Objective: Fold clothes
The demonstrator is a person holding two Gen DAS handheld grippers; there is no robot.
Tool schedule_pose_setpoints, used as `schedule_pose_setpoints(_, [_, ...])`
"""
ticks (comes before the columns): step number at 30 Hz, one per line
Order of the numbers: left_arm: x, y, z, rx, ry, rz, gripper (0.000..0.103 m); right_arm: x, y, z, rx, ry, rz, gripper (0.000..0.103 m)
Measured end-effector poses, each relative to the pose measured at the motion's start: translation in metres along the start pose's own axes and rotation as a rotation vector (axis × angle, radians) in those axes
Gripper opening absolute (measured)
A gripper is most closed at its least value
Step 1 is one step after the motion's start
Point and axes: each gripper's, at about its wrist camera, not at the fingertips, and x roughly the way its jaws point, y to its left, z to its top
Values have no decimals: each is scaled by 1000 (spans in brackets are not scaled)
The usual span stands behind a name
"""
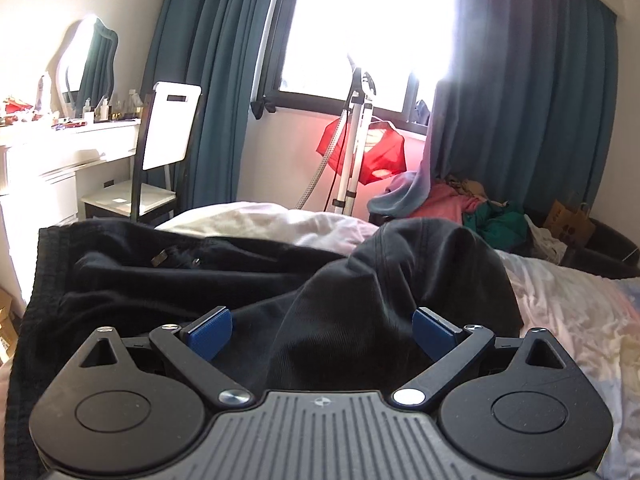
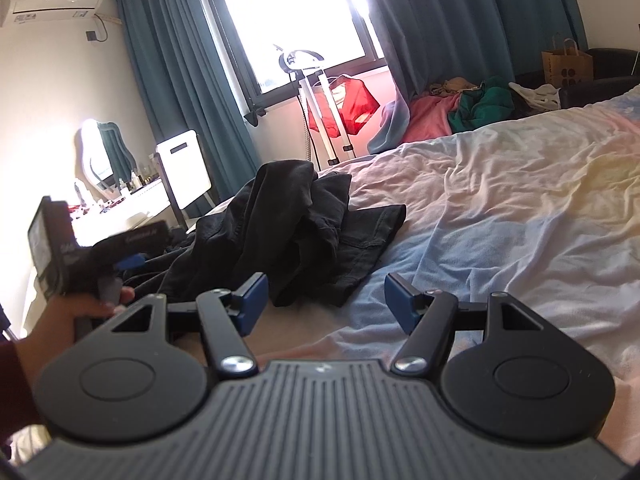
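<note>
A black garment (image 1: pixel 224 280), crumpled in a heap, lies on the bed; it also shows in the right wrist view (image 2: pixel 304 236). My left gripper (image 1: pixel 322 332) is open, its blue pads (image 1: pixel 212 330) spread either side of a raised fold of the black cloth, not closed on it. My right gripper (image 2: pixel 322 300) is open and empty, just above the sheet at the near edge of the garment. The left gripper also shows in the right wrist view (image 2: pixel 100 252), held in a hand at the left, over the garment's left side.
The bed has a pastel wrinkled sheet (image 2: pixel 500 216). A pile of colourful clothes (image 2: pixel 460 108) lies beyond the bed by the curtain. A steamer stand (image 1: pixel 356 140) with a red garment stands under the window. A chair (image 1: pixel 160 168) and dressing table (image 1: pixel 60 152) stand left.
</note>
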Motion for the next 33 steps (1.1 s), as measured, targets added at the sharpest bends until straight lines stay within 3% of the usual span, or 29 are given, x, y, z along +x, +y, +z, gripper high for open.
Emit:
schedule_pose_setpoints(6, [92, -23, 53, -79, 33, -12, 98, 25, -14, 1, 26, 13, -14, 68])
schedule_pose_setpoints(10, [147, -43, 61, -102, 125, -47, 95, 51, -30, 0, 69, 44, -33, 68])
schedule_pose_setpoints(13, [156, -60, 52, -47, 147, -53, 92, 67, -41, -2, 91, 66, -43, 68])
schedule_pose_setpoints(16, [165, -76, 43, 7, 169, -58, 69, 79, -51, -5, 127, 87, -50, 68])
schedule_pose_setpoints(18, [171, -87, 37, 44, 183, -62, 37, 83, -56, -6, 154, 98, -47, 68])
schedule_pose_setpoints(20, [177, -98, 31, 80, 198, -65, 19, 85, -58, -8, 167, 107, -45, 68])
schedule_pose_setpoints(21, [175, -102, 29, 101, 197, -69, 13, 85, -58, -8, 171, 109, -44, 68])
schedule_pose_setpoints(28, [73, -112, 28, 251, 88, -185, 11, 70, -51, -5, 150, 73, -54, 68])
schedule_pose_setpoints(33, [-12, -113, -9, 329, 61, -267, 11, 52, -47, 0, 140, 34, -65, 68])
